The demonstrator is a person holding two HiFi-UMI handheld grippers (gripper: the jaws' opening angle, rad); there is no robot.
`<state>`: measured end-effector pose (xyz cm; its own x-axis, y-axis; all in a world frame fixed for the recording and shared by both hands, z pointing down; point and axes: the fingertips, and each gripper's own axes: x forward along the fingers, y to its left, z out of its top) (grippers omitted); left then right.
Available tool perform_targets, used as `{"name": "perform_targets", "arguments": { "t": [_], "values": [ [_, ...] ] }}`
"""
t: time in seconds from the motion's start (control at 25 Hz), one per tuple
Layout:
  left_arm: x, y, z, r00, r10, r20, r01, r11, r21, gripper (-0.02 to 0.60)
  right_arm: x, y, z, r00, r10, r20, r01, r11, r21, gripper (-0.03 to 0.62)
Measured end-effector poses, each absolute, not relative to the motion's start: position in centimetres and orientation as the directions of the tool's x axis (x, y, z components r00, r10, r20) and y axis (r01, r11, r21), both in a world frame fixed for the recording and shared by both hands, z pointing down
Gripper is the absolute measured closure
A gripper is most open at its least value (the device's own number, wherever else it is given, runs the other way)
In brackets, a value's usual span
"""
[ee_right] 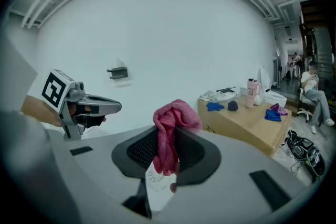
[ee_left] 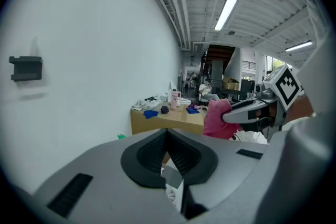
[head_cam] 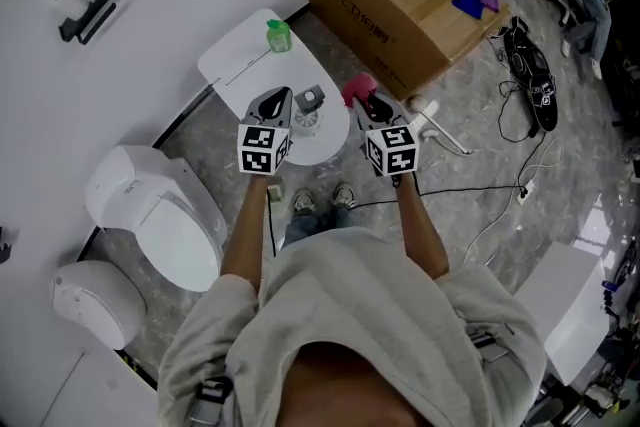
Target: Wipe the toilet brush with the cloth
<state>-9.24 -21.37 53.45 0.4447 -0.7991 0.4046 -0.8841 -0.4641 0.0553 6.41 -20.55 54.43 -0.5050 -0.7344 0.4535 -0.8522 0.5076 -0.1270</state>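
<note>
The toilet brush (head_cam: 307, 111), white with a grey top, stands on the round white table (head_cam: 238, 57) between my two grippers. Through the gap under each pair of jaws I see it below: its grey top (ee_left: 172, 177) and its slotted white part (ee_right: 155, 178). My left gripper (head_cam: 284, 95) hovers just left of the brush with its jaws shut and nothing between them (ee_left: 166, 131). My right gripper (head_cam: 362, 101) is just right of the brush, shut on a bunched pink cloth (head_cam: 357, 87) that sticks out above the jaws (ee_right: 170, 118).
A small green bottle (head_cam: 279, 36) stands at the table's far side. A cardboard box (head_cam: 400, 5) with rags and a cup is behind. A white toilet (head_cam: 165, 215) is at the left. Cables (head_cam: 500, 185) and shoes (head_cam: 530, 75) lie on the floor at the right.
</note>
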Motion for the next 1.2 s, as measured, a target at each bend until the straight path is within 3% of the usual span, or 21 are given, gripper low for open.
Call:
{"name": "perform_targets", "arguments": {
  "t": [0.6,1.2],
  "values": [
    [-10.1,-22.0,48.5,0.416,-0.849,0.325,-0.901,-0.434,0.019,0.563,9.1,-22.3,48.1,-0.461,-0.819,0.342,-0.881,0.469,-0.064,0.494],
    [-10.8,-22.5,47.0,0.404,-0.866,0.295,-0.908,-0.418,0.015,0.563,9.6,-22.8,46.5,-0.439,-0.839,0.320,-0.891,0.453,-0.035,0.494]
  ]
}}
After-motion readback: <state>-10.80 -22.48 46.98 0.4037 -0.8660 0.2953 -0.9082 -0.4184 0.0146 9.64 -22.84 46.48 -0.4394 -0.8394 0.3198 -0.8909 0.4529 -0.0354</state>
